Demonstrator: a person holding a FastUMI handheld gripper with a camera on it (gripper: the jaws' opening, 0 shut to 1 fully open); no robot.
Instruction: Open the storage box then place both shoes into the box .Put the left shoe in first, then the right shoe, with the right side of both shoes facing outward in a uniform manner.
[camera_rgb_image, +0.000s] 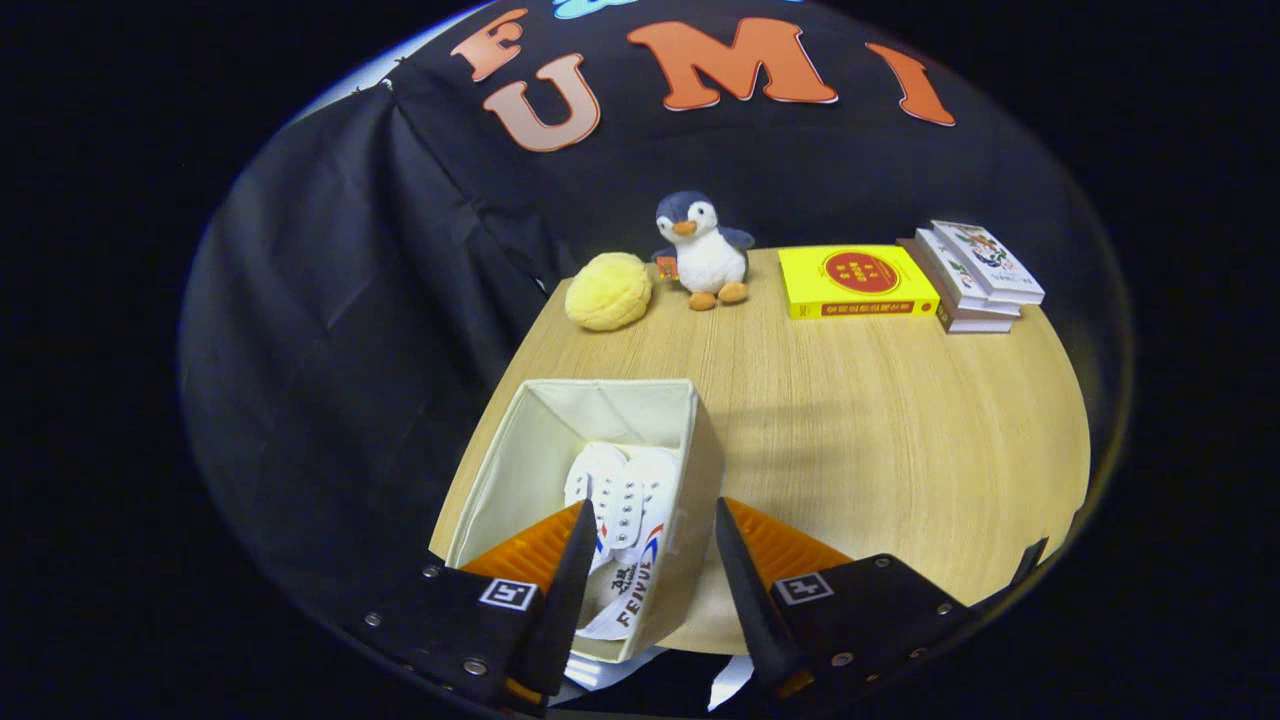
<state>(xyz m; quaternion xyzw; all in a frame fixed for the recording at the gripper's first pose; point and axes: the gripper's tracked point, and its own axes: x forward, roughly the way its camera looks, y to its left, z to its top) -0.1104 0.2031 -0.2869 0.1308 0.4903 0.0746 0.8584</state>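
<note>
A cream fabric storage box (700, 450) stands open on the wooden table's near left part. Inside it lie two white canvas shoes (620, 500) side by side, toes pointing away from me, with red and blue marks on the sides. My gripper (650, 520) hovers above the box's near right corner. Its fingers are spread apart, one over the shoes inside the box and the other over the box's right wall. Nothing sits between the fingertips and neither touches a shoe. The heels of the shoes are partly hidden behind the left finger.
At the table's (850, 430) far side sit a yellow fuzzy ball (608, 291), a plush penguin (702, 250), a yellow book (855, 282) and a stack of books (975, 275). Black cloth hangs left of the table.
</note>
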